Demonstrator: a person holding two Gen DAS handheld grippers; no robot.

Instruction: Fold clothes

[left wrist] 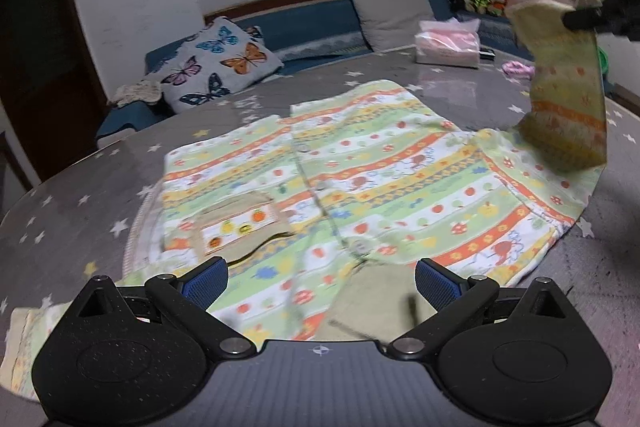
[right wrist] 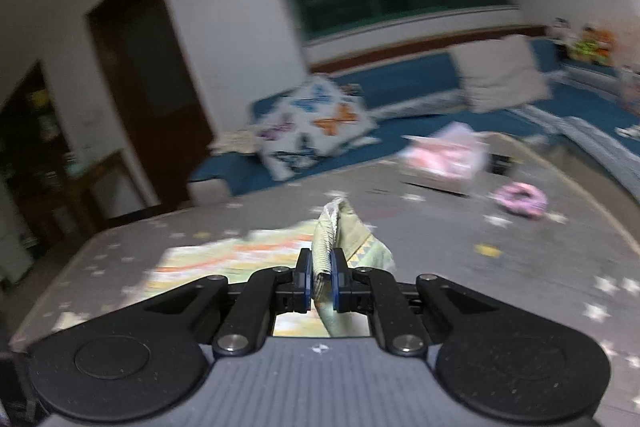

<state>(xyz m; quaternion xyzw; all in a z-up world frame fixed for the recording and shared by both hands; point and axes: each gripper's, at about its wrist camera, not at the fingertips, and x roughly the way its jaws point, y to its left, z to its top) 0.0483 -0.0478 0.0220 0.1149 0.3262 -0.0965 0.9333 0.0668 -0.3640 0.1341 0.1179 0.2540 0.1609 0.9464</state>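
The right tongs (right wrist: 321, 274) pinch the sleeve cuff (right wrist: 329, 227), lifted over the garment's right side; the left tongs (left wrist: 321, 281) hang spread above the collar end; the striped fruit-print shirt (left wrist: 340, 179) lies flat on the starred grey counter (left wrist: 60, 211), long axis running away, sleeve likely folding leftward.

Shirt (left wrist: 360, 179): soft woven cloth, matt, printed stripes; sleeve (left wrist: 568, 107) pinched between the right gripper's (right wrist: 321, 273) jaws showed a ribbed cuff edge. Left gripper (left wrist: 321, 281): matt black plastic arms, blue textured pads (left wrist: 206, 285), bright metal pivot pins. Beneath its jaws, the grey star-print cover (left wrist: 80, 195) looked smooth and faintly glossy.
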